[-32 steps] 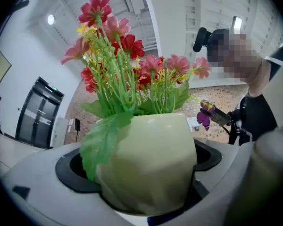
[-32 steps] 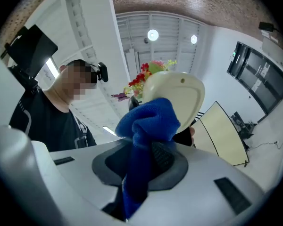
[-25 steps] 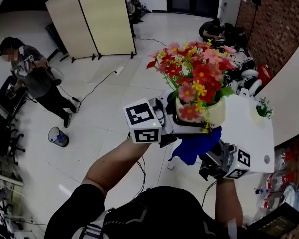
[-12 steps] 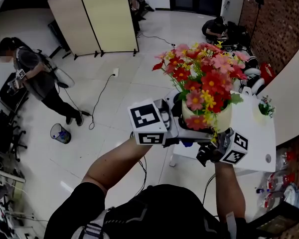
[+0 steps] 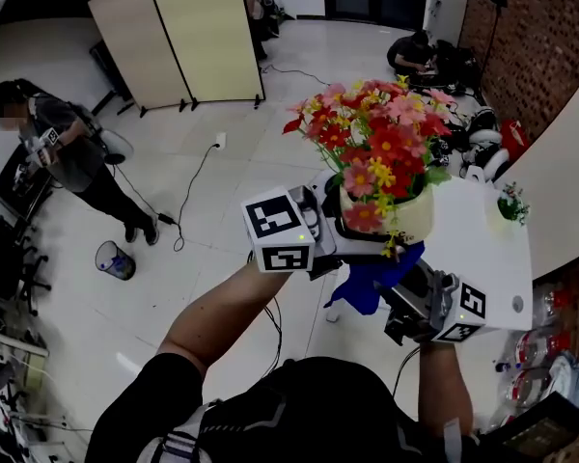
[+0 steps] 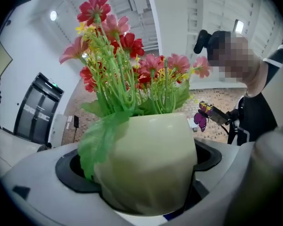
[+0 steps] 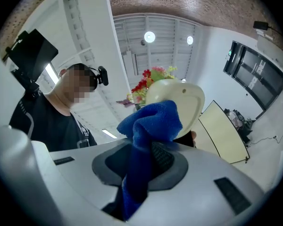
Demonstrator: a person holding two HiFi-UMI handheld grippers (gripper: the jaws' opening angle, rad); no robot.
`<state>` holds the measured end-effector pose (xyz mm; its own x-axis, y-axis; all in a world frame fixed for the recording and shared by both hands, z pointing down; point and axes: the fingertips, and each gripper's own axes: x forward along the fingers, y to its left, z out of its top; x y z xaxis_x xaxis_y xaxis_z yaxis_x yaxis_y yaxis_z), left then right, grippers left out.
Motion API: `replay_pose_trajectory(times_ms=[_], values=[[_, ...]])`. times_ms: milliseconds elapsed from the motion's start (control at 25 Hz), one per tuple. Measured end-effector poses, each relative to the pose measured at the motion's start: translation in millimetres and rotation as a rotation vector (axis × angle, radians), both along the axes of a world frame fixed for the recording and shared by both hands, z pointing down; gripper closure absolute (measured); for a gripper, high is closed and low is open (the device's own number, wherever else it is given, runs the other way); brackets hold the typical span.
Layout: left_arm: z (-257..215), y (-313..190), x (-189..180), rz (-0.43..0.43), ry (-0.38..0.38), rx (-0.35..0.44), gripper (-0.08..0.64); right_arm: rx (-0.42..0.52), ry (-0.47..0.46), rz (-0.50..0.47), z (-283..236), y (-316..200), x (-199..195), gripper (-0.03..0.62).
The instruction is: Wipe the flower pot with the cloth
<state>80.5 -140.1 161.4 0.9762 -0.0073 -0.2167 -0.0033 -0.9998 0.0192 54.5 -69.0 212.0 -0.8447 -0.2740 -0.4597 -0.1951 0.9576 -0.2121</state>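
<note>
Flower pot (image 5: pixel 396 218): held in the air beside the white surface (image 5: pixel 487 258), not standing on it. The left gripper (image 6: pixel 146 199) is clamped round its body, which leaves the lower wall and underside exposed for wiping. The right gripper (image 7: pixel 141 173) pinches the blue cloth (image 7: pixel 148 126) and presents its bunched end from below, apparently touching the pot's lower side. The flowers (image 5: pixel 376 138) overhang the rim, so strokes are best confined beneath them. There is open air below and to the left; the surface edge lies near on the right.
</note>
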Motion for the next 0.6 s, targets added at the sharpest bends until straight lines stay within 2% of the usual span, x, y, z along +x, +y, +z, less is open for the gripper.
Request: replay_pose_trajectory(times_ms=[160, 280, 440, 600], values=[[5, -4, -3, -0.018, -0.015, -0.008, -0.023, 0.020, -0.054, -0.008, -9, 17, 12, 0.527], [6, -4, -5, -0.010, -0.009, -0.017, -0.023, 0.029, -0.060, 0.005, -10, 18, 22, 0.527], [2, -1, -5, 0.002, 0.003, -0.009, -0.023, -0.029, -0.088, 0.077, 2, -8, 52, 0.527], [6, -2, -7, -0.020, -0.003, -0.004, -0.023, -0.078, -0.113, 0.170, 6, -26, 86, 0.527]])
